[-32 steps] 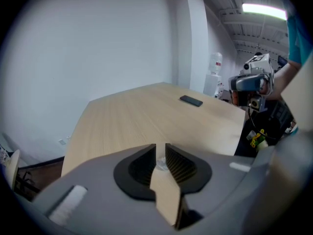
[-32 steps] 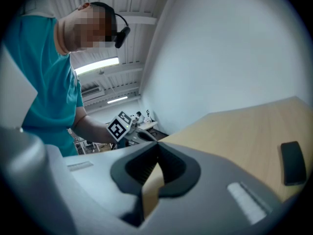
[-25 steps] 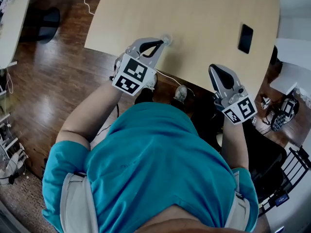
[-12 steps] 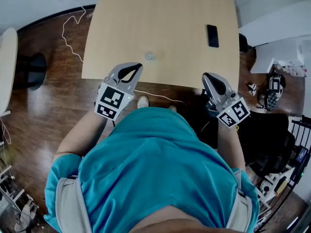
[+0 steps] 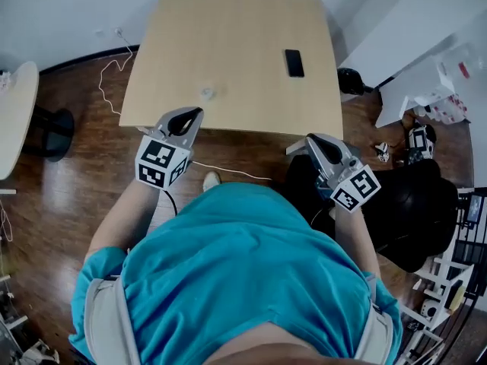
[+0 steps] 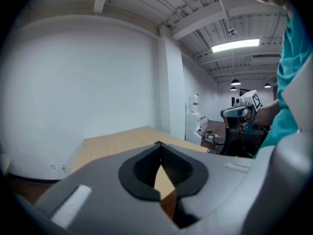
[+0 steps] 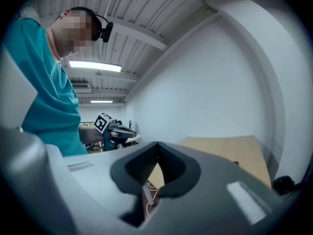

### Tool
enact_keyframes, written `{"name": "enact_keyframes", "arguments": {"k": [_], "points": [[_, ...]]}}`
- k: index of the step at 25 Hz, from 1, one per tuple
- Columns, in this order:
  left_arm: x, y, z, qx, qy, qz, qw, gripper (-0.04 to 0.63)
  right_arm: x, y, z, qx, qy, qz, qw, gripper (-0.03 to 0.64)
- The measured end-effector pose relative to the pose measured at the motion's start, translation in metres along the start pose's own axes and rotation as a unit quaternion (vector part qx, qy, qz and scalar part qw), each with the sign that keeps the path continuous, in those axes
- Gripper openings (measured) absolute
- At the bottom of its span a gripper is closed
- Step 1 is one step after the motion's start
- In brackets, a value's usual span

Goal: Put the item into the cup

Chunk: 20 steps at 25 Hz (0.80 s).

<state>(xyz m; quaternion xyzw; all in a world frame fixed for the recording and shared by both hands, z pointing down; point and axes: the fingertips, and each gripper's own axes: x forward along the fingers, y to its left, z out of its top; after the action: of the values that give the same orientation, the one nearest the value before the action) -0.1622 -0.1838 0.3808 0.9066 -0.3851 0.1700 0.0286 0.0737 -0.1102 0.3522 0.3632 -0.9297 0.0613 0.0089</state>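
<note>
Since the small pale cup (image 5: 208, 93) lies near the table's (image 5: 228, 36) front edge, just ahead of the left gripper (image 5: 194, 113), that hand is nearer than the right gripper (image 5: 306, 138); both are clenched empty.

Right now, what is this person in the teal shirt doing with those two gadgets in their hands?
The person stands at the near edge of a wooden table with a handheld gripper in each hand. The left gripper and the right gripper are both shut and empty, held in the air short of the table. On the table sit a small clear cup and, apart from it, a flat black item. Neither is touched; nothing is in the cup yet, as far as the head view shows.
</note>
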Motion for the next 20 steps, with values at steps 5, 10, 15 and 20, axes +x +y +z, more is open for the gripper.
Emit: {"name": "enact_keyframes", "arguments": {"k": [5,10,15,20], "points": [[-0.037,-0.062,0.018,-0.029,-0.018,0.041,0.9986,0.005,-0.082,0.025,-0.015,-0.009,0.005,0.027,1.0,0.002],[-0.084,-0.125,0.022,-0.019,-0.004,0.057,0.9982,0.005,-0.133,0.056,-0.02,0.005,-0.008,0.054,0.998,0.002],[-0.138,-0.16,0.023,-0.015,-0.014,0.07,0.9973,0.005,-0.151,0.092,-0.023,0.007,-0.017,0.071,0.997,0.002],[-0.191,-0.17,0.013,-0.013,-0.033,0.068,0.9971,0.005,-0.152,0.131,-0.018,0.001,-0.015,0.073,0.997,0.002]]}}
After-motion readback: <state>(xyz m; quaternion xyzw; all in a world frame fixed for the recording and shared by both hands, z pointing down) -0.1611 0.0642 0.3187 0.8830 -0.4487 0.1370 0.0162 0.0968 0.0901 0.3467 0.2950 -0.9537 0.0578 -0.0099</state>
